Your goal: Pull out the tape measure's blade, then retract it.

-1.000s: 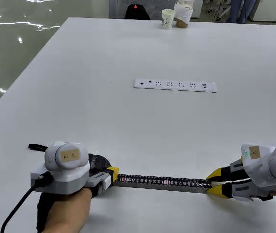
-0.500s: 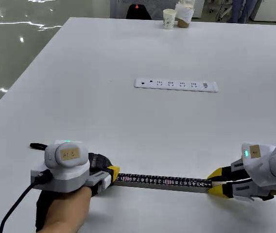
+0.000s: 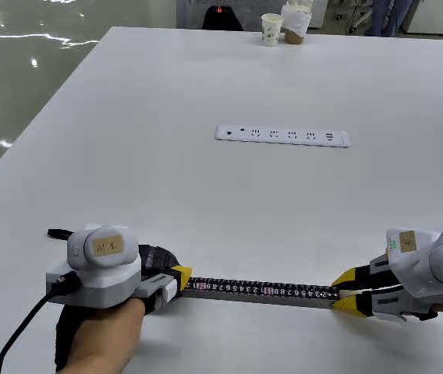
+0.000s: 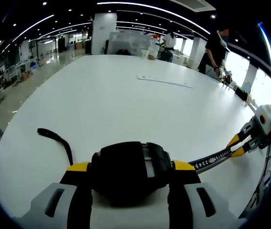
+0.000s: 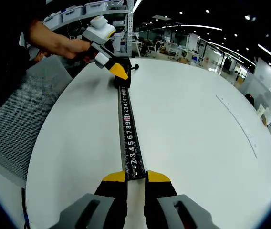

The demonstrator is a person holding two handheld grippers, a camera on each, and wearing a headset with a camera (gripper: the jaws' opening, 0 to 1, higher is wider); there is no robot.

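Observation:
A black tape measure case (image 4: 130,168) sits on the white table near the front left, and my left gripper (image 3: 176,282) is shut on it; its case (image 3: 157,259) shows dark between the yellow-tipped fingers. The black blade (image 3: 260,291) runs out flat to the right along the table. My right gripper (image 3: 345,291) is shut on the blade's end. In the right gripper view the blade (image 5: 129,140) stretches from my right gripper (image 5: 135,179) away to the left gripper (image 5: 119,71). A black wrist strap (image 4: 55,139) trails from the case.
A white power strip (image 3: 281,136) lies across the table's middle. Two paper cups (image 3: 271,29) stand at the far edge beside a dark chair back (image 3: 220,19). A black cable (image 3: 20,340) hangs from the left gripper over the near table edge.
None of the things has visibly moved; the blade stays drawn out about the same length, and both grippers hold their places. The head view shifted slightly.

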